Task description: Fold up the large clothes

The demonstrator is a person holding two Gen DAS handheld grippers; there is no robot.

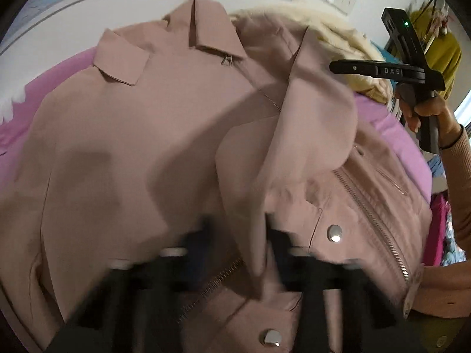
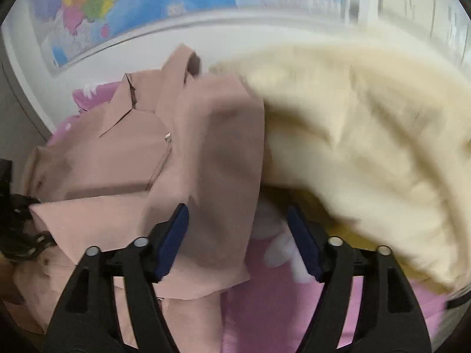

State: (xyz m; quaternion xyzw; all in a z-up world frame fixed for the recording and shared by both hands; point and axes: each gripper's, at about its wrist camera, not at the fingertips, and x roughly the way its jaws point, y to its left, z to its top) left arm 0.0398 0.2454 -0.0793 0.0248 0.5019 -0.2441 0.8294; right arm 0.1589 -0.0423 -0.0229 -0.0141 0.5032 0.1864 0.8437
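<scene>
Folding was partly done: the pink jacket (image 1: 153, 135) had one sleeve laid across. Left tongs (image 1: 240, 253) gripped its fabric; right tongs (image 2: 238, 235) stood wide, empty.

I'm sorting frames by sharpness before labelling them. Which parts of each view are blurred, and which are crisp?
Left wrist view: the left gripper is smeared by motion blur, while the dusty-pink zip jacket collar is fairly sharp. Right wrist view: the right gripper is crisp, but the cream fleece garment and colourful wall map are streaked. Both show fisheye curvature.
</scene>
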